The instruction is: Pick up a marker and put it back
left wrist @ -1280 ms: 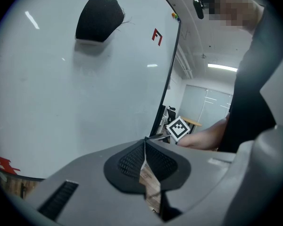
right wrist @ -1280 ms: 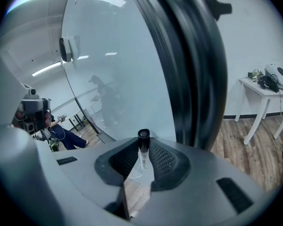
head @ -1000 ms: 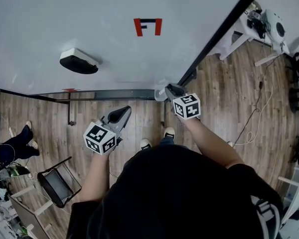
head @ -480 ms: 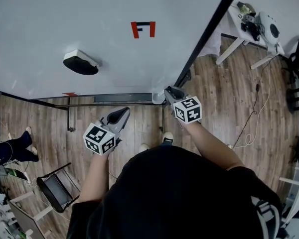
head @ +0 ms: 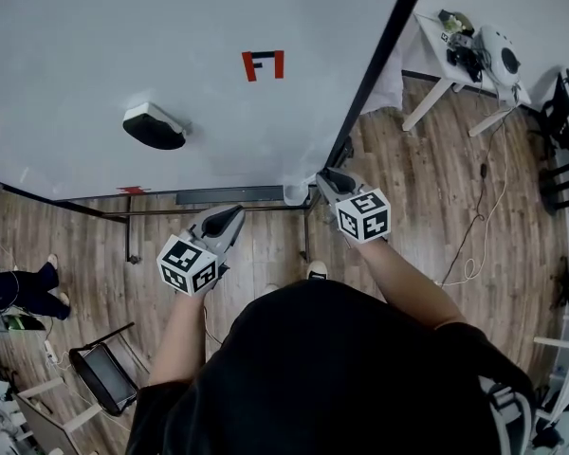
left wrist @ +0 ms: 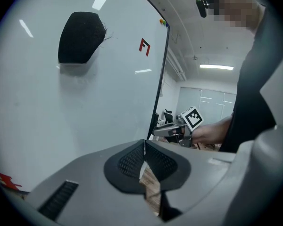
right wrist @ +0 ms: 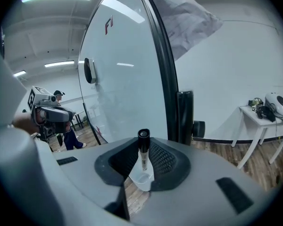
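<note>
In the right gripper view, a marker (right wrist: 143, 147) with a black cap and white body stands upright between the jaws of my right gripper (right wrist: 142, 150), which is shut on it. Its lower end points into a clear plastic cup (right wrist: 142, 179) just below. The head view shows my right gripper (head: 326, 179) beside that cup (head: 294, 194) at the whiteboard's lower right corner. My left gripper (head: 229, 218) hangs below the board's bottom edge. In its own view the left gripper (left wrist: 144, 147) is shut with nothing between its pads.
The whiteboard (head: 123, 36) carries a black eraser (head: 154, 126) and a red mark (head: 263, 64). Its black frame (head: 379, 55) runs up on the right. A white table (head: 455, 60) with devices stands at the back right. A chair (head: 104, 373) stands at the lower left on the wood floor.
The head camera has shifted a little, so the board sits lower in view. My right gripper stays by the cup with the marker. The left gripper has barely moved.
</note>
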The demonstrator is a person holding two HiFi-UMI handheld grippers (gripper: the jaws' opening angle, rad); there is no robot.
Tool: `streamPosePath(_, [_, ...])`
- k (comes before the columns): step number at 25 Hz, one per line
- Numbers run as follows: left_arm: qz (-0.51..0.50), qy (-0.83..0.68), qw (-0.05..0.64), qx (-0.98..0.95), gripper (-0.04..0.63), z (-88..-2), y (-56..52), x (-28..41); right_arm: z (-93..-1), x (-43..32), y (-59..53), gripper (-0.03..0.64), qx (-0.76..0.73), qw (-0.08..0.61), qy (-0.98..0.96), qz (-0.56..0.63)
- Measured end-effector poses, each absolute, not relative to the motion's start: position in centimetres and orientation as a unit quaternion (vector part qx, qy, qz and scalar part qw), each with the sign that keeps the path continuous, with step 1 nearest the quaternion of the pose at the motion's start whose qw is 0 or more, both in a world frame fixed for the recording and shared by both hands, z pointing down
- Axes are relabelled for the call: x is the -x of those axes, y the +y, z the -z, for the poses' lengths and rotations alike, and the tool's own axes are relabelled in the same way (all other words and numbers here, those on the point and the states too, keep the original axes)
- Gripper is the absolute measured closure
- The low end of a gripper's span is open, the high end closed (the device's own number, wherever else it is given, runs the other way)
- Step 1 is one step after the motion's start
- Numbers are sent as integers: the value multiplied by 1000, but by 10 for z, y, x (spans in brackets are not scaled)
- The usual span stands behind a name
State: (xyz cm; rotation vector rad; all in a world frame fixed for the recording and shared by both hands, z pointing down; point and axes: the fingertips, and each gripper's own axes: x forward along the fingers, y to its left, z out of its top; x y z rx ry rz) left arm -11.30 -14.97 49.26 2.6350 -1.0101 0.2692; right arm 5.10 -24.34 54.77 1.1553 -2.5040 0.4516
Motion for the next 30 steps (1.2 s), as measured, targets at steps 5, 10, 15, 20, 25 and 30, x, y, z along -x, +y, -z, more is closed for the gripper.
streamPosePath(5, [-95,-348,151,-920,580,-491,-150,112,-540,-62,-235,555,-415,167,-880,-159])
streamPosePath(10, [-95,-346,147,-922,580,-489,-152,110,-538,-72,-228,555,-420,165,-878,-160])
streamPosePath(15, [-94,-344,147,-923,580,-488,-153,108,-538,-77,-225,555,-423,161,-876,-164])
streamPosePath(20, [-93,-343,148,-923,581,-488,-152,106,-539,-77,-225,555,-422,160,-877,-166])
streamPosePath(25, [-94,-347,150,-921,580,-488,-151,108,-539,-73,-225,555,-417,161,-879,-167])
streamPosePath(30, [-94,-354,153,-918,581,-489,-152,114,-545,-65,-231,555,-409,166,-882,-167])
